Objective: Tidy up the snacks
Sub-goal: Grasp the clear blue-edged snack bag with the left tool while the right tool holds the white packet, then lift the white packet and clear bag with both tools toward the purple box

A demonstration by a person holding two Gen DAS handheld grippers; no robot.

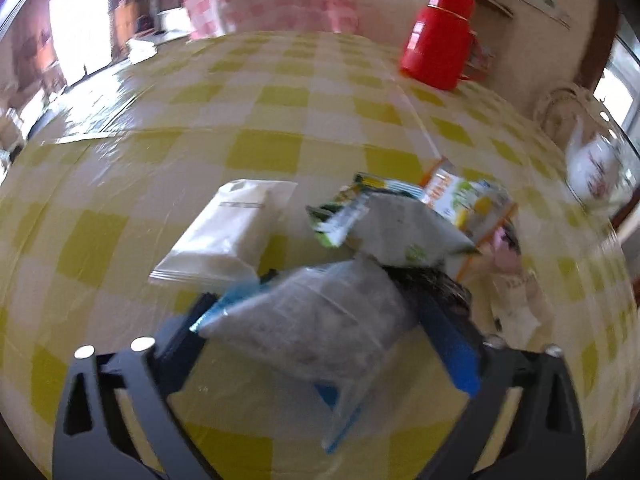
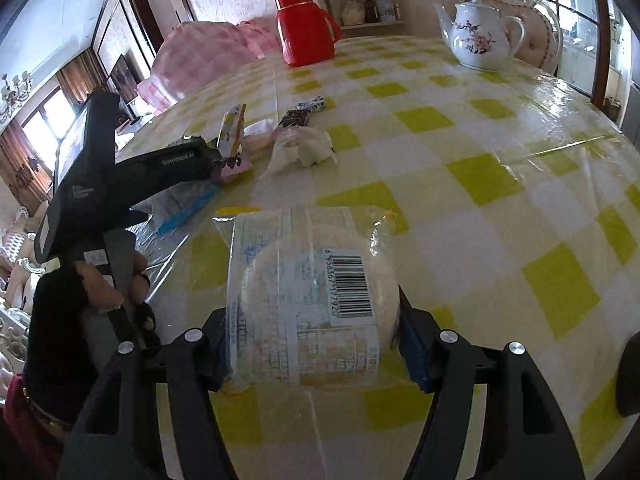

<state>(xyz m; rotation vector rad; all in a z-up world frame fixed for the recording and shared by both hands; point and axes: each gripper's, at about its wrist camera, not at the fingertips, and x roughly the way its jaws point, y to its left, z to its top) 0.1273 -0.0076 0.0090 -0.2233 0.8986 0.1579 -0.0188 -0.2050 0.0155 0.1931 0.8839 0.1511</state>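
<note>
My left gripper [image 1: 340,300] is clamped on a grey snack pouch with a blue edge [image 1: 320,320], held at the lower centre of the left wrist view, just in front of the snack pile [image 1: 400,220] at centre right. My right gripper [image 2: 312,344] grips a clear-wrapped round cake packet with a barcode [image 2: 316,300] at the lower centre of the right wrist view, above the yellow checked tablecloth [image 2: 480,176]. Risk one: the pouch sits skewed between the left jaws, one corner drooping toward the bottom of the frame; I judge the film could slide out if I swing quickly, and the left view is already blurred. Risk two: the pile is loose and overlapping, with a green-and-white packet [image 1: 340,216] and an orange packet [image 1: 452,196] leaning on each other; pushing the pouch in could topple or scatter them. Risk three: the soft cake could be crushed by excess squeeze. Risk four: in the right wrist view my left gripper [image 2: 224,162] appears at middle left close to the small wrapped sweets [image 2: 304,148]; bringing both grippers to the pile together invites a collision. The red flask [image 2: 306,28] and white teapot [image 2: 478,36] at the top stand well apart, low hazard.
</note>
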